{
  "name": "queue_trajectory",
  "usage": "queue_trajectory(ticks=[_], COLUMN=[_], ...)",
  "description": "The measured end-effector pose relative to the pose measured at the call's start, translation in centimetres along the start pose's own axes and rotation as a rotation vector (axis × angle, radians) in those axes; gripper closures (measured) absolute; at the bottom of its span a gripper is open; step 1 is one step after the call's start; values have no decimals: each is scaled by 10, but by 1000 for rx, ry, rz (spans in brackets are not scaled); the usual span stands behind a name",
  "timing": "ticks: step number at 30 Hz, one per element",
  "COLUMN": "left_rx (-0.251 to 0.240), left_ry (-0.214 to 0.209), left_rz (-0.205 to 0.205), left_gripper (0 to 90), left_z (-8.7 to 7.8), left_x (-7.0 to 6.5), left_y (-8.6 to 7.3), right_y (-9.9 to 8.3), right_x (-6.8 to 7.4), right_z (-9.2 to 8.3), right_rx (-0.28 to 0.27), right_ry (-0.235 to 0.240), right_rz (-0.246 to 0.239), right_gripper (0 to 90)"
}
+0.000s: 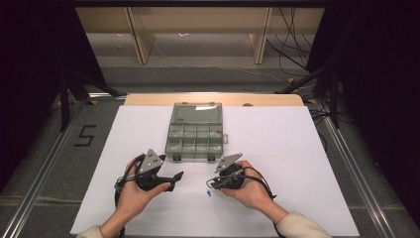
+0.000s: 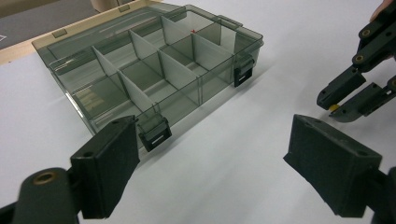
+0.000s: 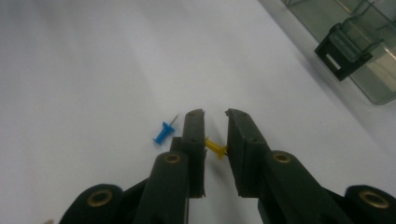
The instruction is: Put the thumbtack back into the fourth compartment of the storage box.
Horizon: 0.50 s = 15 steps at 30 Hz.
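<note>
A smoky clear compartment box point(image 1: 195, 131) lies open on the white table sheet, its dividers point(image 2: 163, 74) bare. My right gripper point(image 1: 209, 184) hovers low in front of the box's near right corner and is shut on a small yellow push pin point(image 3: 215, 147), which spans crosswise between the two pads. The same pin point(image 2: 334, 107) peeks out between those jaws in the left gripper view. A blue push pin point(image 3: 163, 133) lies on the sheet just beside the right gripper's tips point(image 1: 209, 194). My left gripper point(image 1: 175, 181) is open, its jaws point(image 2: 214, 123) wide apart and pointing toward the box's near edge.
Two black latches point(image 2: 156, 135) hang off the box's near wall, and one shows close by in the right gripper view point(image 3: 345, 53). The white sheet point(image 1: 297, 163) covers most of the table. A wooden table edge point(image 1: 148, 99) runs behind the box.
</note>
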<state>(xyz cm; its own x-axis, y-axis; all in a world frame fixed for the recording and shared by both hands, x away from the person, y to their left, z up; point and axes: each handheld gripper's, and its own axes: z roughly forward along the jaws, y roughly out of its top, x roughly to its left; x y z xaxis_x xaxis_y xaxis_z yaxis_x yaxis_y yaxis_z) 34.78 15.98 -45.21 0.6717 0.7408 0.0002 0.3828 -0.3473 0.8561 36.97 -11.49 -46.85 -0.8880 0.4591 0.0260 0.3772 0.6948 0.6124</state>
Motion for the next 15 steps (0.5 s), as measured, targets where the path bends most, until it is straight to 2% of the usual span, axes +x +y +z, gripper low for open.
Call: queue_trajectory(ticks=[13,15], left_rx=[11,1], left_ry=[3,3], left_rz=[17,-15], left_gripper=[159,159], left_z=[0,1], left_x=[0,-1], left_y=[0,-1], right_y=[6,7], right_x=[-7,-8], right_z=[-7,-8], right_rx=[-52,-49], right_ry=[-24,-24], right_rz=[28,28], right_gripper=[781,781])
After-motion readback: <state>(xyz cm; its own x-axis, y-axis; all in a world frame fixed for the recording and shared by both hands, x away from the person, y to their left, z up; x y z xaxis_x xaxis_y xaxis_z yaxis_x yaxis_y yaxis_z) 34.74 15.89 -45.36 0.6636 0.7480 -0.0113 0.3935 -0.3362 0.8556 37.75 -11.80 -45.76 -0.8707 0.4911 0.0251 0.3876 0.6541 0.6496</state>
